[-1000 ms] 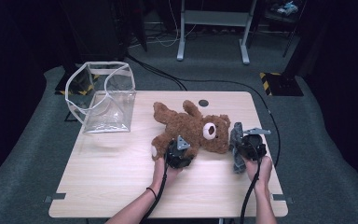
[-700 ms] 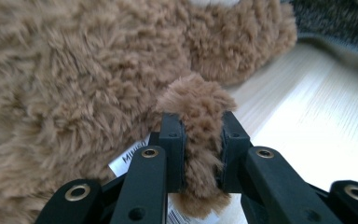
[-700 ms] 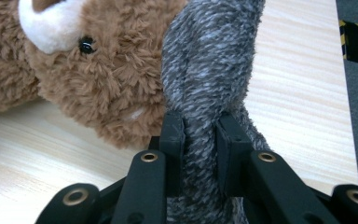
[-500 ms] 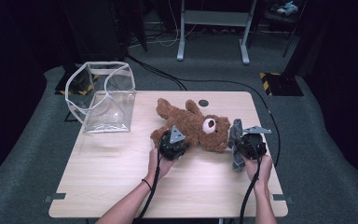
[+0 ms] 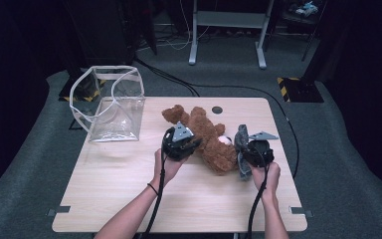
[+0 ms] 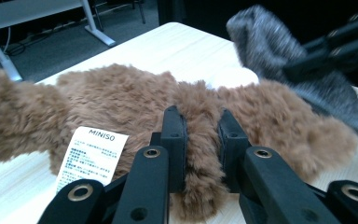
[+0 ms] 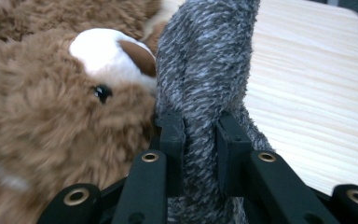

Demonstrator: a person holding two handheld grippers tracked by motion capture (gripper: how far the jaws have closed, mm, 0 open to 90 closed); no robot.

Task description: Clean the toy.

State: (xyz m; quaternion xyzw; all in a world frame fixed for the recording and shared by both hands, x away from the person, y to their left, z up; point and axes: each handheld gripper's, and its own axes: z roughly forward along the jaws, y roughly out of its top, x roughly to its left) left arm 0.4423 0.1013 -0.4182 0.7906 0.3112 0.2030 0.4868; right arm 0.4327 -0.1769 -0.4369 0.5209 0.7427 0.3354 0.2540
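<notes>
1. At the table's middle, the brown plush bear lies on the wooden table, lifted slightly at one side.
2. The left gripper has just been closing; its jaws now pinch a fold of the bear's fur.
3. The right gripper is clamped on the grey plush piece beside the bear's head.
4. Risk: a fur-only pinch may slip under the toy's weight.
5. Risk: opposed pulling could strain the seams.
6. The clear bag stands well apart.
</notes>
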